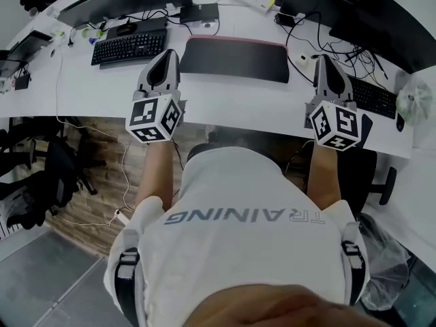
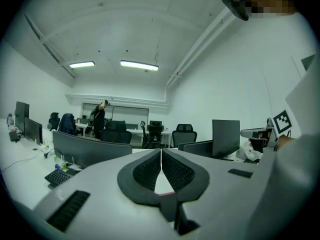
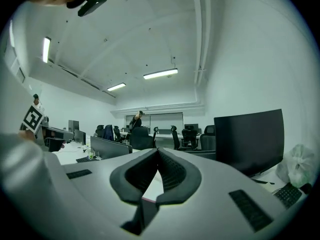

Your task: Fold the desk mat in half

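The mat [image 1: 235,60] lies flat on the white tabletop [image 1: 238,104], at 12 o'clock from the person, dark with a red strip along its far edge. The left gripper [image 1: 167,53] is at the mat's 9 o'clock, the right gripper [image 1: 325,60] at its 3 o'clock. Both sets of jaws are pressed together with nothing between them. A keyboard [image 1: 129,48] sits at 10 o'clock from the left gripper.
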`<state>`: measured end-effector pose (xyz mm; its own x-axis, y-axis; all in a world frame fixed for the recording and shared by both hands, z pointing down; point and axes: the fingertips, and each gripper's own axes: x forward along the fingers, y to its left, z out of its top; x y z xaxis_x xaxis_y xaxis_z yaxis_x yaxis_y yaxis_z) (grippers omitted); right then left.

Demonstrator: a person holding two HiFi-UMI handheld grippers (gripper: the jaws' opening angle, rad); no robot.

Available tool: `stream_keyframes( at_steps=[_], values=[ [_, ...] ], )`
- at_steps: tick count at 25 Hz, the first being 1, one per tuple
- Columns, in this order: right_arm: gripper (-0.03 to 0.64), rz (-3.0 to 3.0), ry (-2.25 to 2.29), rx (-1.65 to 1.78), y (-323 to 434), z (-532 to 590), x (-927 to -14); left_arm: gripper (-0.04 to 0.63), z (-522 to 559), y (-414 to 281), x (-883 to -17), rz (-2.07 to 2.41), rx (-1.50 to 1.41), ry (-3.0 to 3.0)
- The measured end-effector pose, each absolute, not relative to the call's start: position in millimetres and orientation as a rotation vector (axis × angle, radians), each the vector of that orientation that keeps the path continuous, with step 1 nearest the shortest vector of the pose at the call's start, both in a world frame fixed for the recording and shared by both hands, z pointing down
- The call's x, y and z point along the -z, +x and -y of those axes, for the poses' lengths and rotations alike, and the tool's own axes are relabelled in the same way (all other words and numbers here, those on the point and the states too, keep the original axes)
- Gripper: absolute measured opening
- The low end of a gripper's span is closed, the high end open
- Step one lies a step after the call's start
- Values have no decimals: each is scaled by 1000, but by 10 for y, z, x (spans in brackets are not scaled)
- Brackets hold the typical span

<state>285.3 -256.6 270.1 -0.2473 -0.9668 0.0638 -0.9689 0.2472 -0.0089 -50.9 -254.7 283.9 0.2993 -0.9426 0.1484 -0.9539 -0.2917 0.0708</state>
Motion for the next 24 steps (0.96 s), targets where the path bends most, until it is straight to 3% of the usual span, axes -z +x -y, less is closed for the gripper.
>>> stream_keyframes(
  at_steps=[24],
  values=[
    [23, 2430, 1896, -59, 2650, 2312, -2686, 37, 2326, -528, -2701, 1692, -38, 2460]
  ],
)
